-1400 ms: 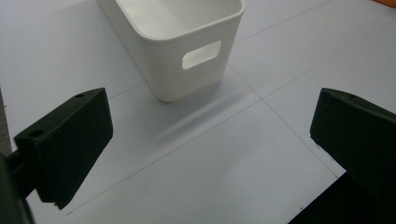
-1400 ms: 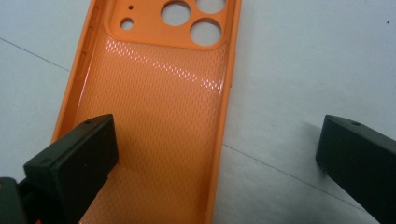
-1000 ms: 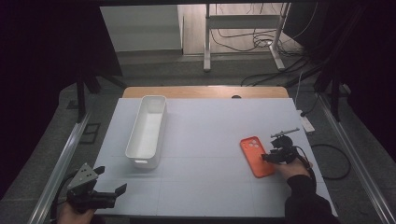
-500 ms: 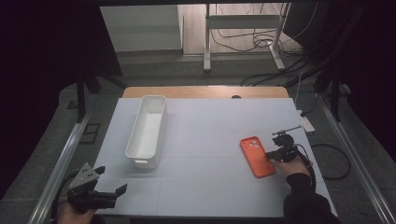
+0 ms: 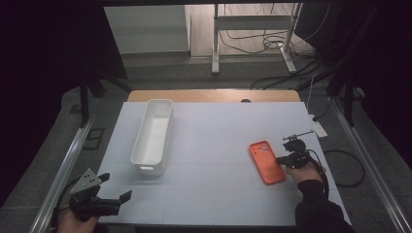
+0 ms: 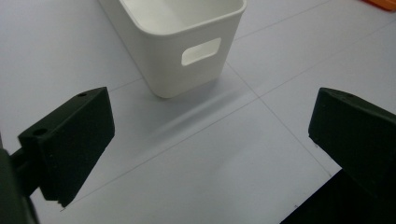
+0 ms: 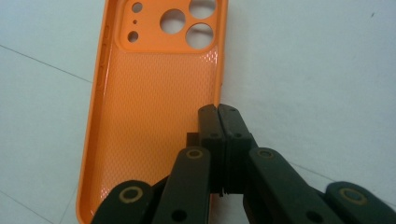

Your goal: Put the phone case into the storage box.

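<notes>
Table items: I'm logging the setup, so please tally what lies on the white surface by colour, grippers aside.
White: 1, the long bin with a handle cutout.
Orange: 1, the phone case, lying open side up; the right gripper is shut on its edge.
Total: 2.
</notes>
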{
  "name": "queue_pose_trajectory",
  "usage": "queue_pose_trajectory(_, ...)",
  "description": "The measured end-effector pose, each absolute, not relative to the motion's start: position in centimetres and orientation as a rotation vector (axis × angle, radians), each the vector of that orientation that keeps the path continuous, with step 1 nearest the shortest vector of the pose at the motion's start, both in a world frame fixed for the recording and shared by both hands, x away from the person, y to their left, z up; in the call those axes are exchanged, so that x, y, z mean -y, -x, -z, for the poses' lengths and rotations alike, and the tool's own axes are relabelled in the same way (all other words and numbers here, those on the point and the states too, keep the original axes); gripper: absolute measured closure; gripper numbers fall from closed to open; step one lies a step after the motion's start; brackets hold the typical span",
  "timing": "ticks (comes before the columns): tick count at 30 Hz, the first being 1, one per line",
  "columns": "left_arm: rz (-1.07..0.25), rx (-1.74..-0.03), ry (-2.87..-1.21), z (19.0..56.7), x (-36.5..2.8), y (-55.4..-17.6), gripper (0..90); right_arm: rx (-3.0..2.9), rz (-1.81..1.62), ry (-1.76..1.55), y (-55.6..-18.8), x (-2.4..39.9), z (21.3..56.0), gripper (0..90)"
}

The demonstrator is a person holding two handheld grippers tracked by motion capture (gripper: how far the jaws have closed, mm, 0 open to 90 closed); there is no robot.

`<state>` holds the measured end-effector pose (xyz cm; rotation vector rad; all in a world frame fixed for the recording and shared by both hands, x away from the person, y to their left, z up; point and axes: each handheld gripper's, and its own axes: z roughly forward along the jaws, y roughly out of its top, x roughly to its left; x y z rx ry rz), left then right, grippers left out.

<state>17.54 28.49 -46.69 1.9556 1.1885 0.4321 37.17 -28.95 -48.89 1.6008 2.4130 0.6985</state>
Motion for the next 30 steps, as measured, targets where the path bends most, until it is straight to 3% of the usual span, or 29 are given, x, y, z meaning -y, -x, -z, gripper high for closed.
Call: queue_pose_trajectory(30, -0.432, -1.181, -1.968, 46.7, -28.3, -17.6, 0.0, -2.321, -0.932, -1.490, -35.4, 29.1, 45.7, 88.8)
